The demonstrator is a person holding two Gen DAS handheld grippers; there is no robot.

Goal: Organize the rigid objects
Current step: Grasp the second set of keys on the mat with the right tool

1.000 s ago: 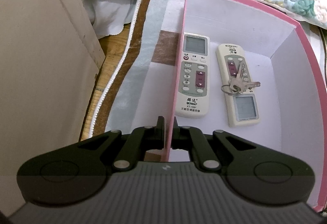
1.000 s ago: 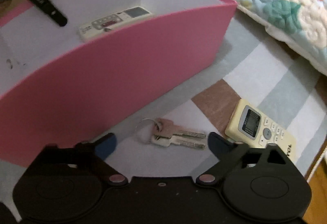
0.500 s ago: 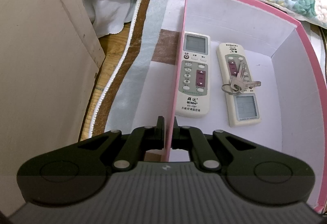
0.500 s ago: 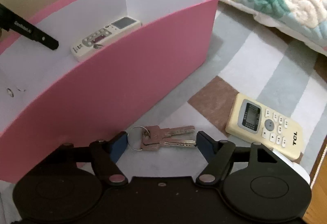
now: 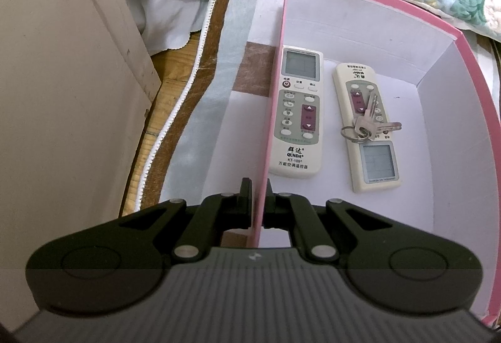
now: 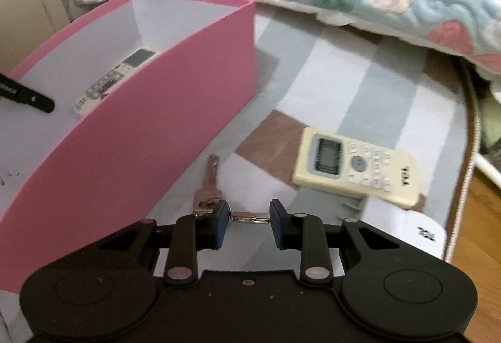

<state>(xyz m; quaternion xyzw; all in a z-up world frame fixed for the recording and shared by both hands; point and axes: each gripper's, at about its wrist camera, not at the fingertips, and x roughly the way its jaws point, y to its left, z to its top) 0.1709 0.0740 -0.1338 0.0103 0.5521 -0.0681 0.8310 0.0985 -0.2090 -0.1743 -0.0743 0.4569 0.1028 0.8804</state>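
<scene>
Holding two remotes (image 5: 297, 114) and one key bunch (image 5: 366, 123) — pink box (image 5: 369, 29).

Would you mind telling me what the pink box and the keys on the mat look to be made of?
The pink box looks like thin matte cardboard: flat pink outside, plain white inside, with a slim wall that the left gripper pinches. The keys on the mat look like metal, dull pinkish and silvery with a faint sheen, though motion blur leaves the finish uncertain.

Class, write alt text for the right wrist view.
The right gripper straddles a bunch of keys on a striped mat, beside a pink box; a cream TCL remote lies on the mat.
</scene>
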